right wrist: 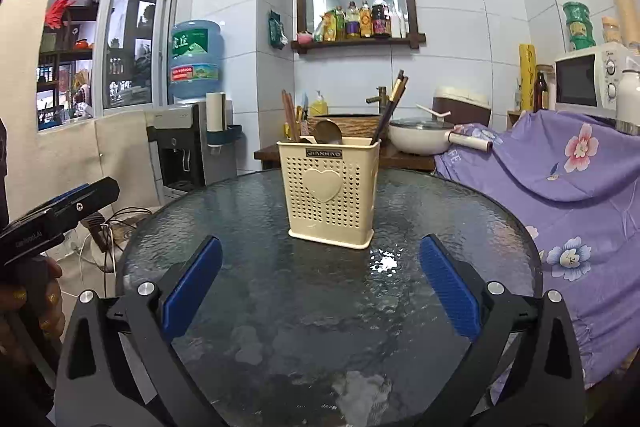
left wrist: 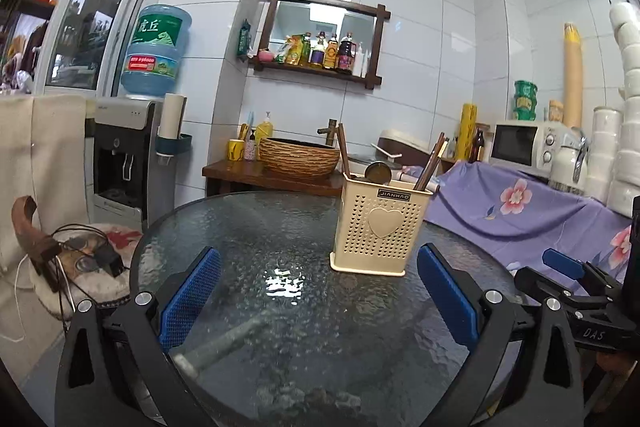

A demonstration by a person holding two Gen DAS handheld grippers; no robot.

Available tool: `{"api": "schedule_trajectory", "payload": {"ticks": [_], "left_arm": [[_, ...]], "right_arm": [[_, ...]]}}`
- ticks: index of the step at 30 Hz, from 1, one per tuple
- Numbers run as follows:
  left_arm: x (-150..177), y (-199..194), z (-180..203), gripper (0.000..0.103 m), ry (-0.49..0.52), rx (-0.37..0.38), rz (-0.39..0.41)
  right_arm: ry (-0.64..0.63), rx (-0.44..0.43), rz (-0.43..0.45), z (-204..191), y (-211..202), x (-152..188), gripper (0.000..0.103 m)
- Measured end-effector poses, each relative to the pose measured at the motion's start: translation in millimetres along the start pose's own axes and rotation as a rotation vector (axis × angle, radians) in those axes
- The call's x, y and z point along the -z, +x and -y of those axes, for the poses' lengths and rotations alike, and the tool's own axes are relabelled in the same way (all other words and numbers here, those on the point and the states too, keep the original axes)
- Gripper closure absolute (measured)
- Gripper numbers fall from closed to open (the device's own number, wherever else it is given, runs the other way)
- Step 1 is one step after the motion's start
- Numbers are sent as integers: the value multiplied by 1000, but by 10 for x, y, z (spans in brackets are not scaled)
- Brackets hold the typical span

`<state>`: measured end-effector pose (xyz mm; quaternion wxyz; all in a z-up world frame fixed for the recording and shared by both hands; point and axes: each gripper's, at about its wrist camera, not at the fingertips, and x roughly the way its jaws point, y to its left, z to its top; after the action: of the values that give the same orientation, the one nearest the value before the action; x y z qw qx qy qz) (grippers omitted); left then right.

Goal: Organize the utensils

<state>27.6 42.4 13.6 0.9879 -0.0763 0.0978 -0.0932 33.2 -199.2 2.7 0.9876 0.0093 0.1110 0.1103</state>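
A cream perforated utensil holder (left wrist: 382,229) (right wrist: 330,189) with a heart on its front stands upright on a round glass table (left wrist: 280,303) (right wrist: 320,307). Dark chopsticks (left wrist: 430,163) (right wrist: 394,103) and a spoon (left wrist: 378,174) (right wrist: 328,133) stick out of it. My left gripper (left wrist: 320,291) is open over the glass, short of the holder, which lies ahead toward its right finger. Wide open too, my right gripper (right wrist: 320,285) faces the holder nearly head on. Nothing lies between either pair of blue pads. The right gripper's tip (left wrist: 564,265) shows at the left view's right edge.
A purple floral cloth (right wrist: 568,163) covers furniture right of the table. A chair with cables (left wrist: 80,259) stands to the left, by a water dispenser (left wrist: 128,155). Behind the table is a wooden counter (left wrist: 256,177) with a woven basin and a white pot (right wrist: 420,139).
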Motion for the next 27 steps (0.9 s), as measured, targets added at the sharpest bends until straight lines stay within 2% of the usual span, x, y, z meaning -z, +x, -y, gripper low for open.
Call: {"api": "schedule_trajectory", "payload": {"ticks": [3, 7, 16, 27], "left_arm": [[9, -170, -1, 6, 10, -10, 20], [-28, -297, 62, 6, 2, 17, 26], [-33, -343, 304, 6, 49, 50, 37], [1, -332, 342, 6, 47, 54, 17]], "right_arm": [[-7, -6, 50, -91, -201, -19, 6], [-6, -9, 92, -190, -417, -7, 6], [18, 2, 80, -144, -530, -1, 6], [35, 13, 74, -89, -522, -15, 6]]}}
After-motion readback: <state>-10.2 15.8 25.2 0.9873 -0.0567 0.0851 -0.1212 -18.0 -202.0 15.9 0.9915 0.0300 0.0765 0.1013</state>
